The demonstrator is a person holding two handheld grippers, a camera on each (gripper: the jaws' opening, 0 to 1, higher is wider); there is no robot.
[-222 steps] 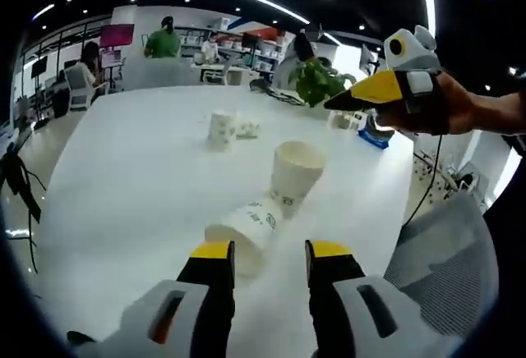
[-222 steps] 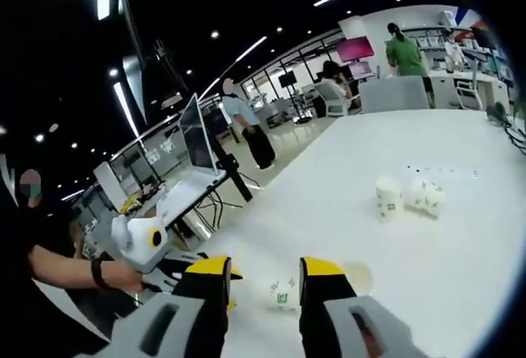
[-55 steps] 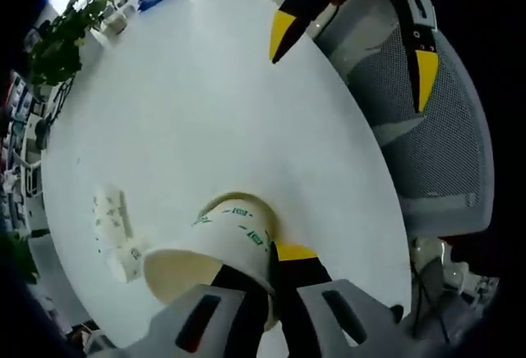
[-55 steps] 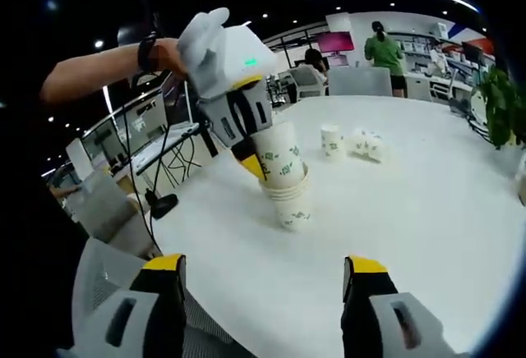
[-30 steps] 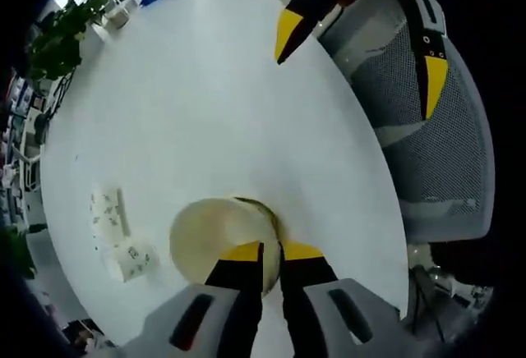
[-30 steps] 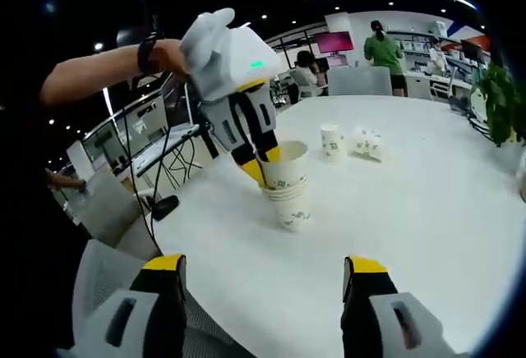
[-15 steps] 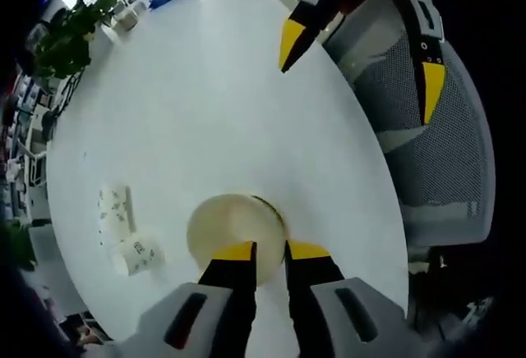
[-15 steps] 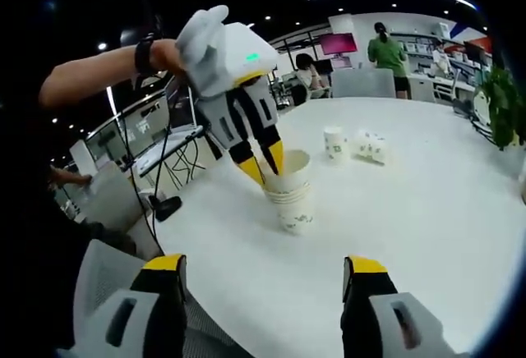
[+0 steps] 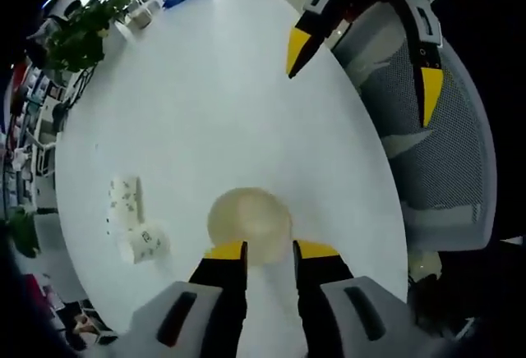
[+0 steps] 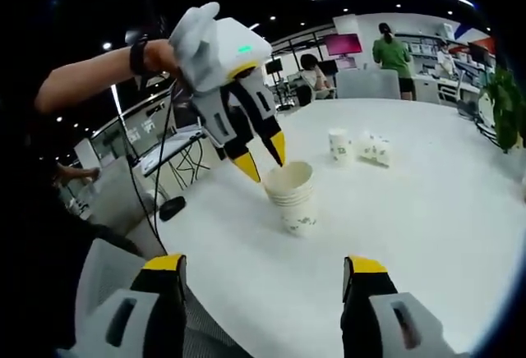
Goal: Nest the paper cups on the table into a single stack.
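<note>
The left tool (image 10: 263,162) is held slightly open just above the cup stack (image 10: 292,195), gripping nothing. The right tool (image 10: 263,269) is spread wide, empty. Two loose cups (image 10: 362,145) remain farther along the worktop (image 10: 427,210).

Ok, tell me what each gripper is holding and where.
Nothing: the left gripper is open just above the cup stack, and the right gripper is open too.

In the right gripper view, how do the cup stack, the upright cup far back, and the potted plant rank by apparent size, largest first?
1. cup stack, clearly largest, though it is also the nearest.
2. potted plant, cut off by the picture's edge, so its rank is unsure.
3. upright cup, smallest, but it stands farther from the camera.
</note>
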